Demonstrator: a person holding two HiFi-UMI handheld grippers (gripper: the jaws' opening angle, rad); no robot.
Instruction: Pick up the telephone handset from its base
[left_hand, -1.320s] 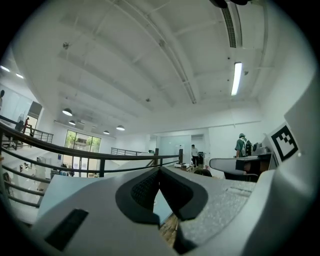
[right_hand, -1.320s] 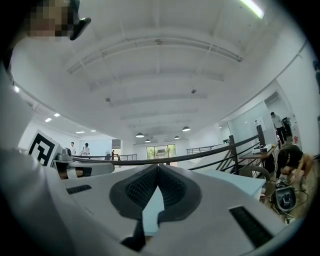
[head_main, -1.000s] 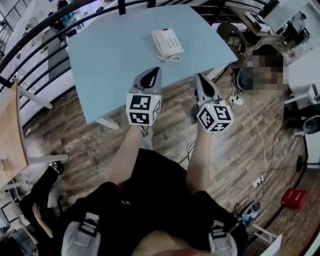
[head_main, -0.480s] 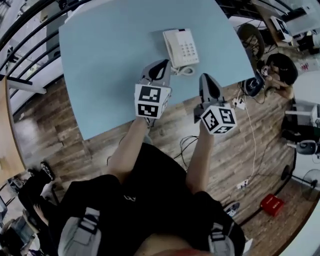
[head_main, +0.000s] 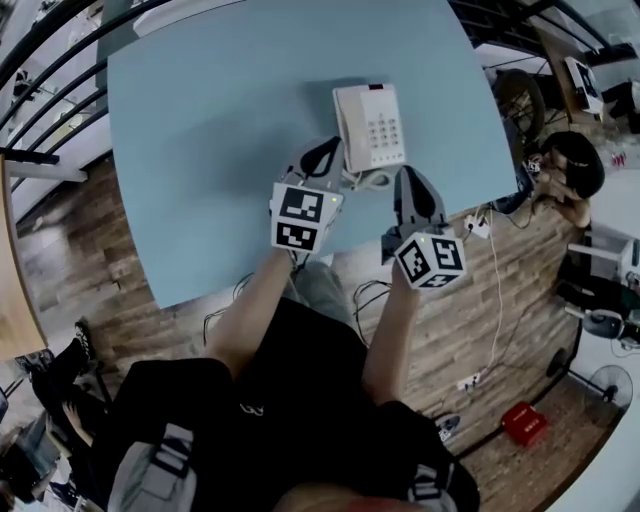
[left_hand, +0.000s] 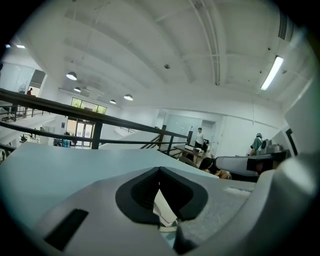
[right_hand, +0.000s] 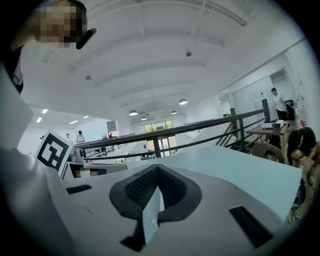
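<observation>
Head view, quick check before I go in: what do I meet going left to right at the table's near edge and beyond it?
left hand-held gripper → telephone → right hand-held gripper → seated person

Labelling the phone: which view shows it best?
Head view: the whole telephone from above, keypad and handset clear. Left gripper view catches only a white sliver past its jaws; right gripper view shows just table.
</observation>
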